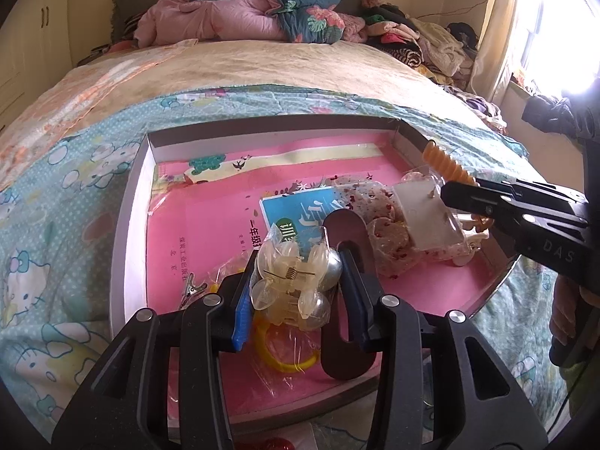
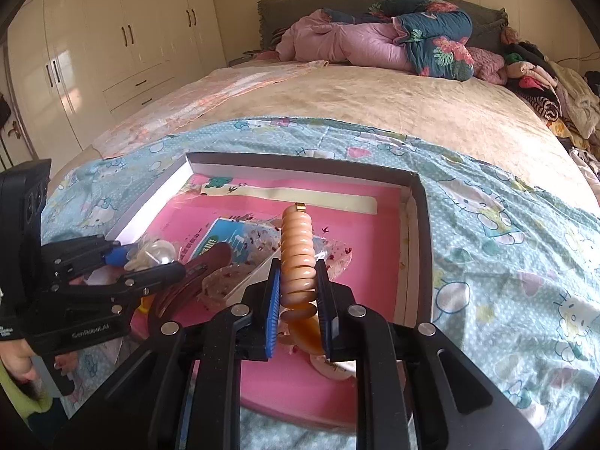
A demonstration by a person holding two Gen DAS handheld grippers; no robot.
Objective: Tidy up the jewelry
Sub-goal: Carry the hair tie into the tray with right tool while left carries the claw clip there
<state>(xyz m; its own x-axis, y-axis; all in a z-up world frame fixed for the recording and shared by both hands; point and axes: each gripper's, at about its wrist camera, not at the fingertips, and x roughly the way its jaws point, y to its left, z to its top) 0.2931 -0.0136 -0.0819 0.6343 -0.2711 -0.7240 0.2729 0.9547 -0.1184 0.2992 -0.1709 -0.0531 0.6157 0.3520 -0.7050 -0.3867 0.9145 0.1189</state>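
Note:
A shallow box [image 1: 129, 202] with a pink lining lies on the bed and holds the jewelry. My left gripper [image 1: 296, 273] is shut on a clear yellowish claw hair clip [image 1: 288, 281] above the box's near part; it also shows in the right wrist view [image 2: 153, 253]. My right gripper [image 2: 298, 292] is shut on an orange ribbed spiral bracelet [image 2: 298, 247] that sticks up and forward over the box's right half; it also shows in the left wrist view [image 1: 446, 163]. A dark brown oval hair clip [image 1: 347, 232] lies beside my left fingers.
In the box lie a blue card [image 1: 296, 210], speckled clear packets [image 1: 378, 232], a white card [image 1: 427, 213], a yellow ring in plastic [image 1: 288, 363] and a small metal clip [image 1: 191, 288]. Folded quilts [image 1: 262, 11] and clothes [image 1: 431, 45] are piled at the headboard. Wardrobes [image 2: 112, 48] stand left.

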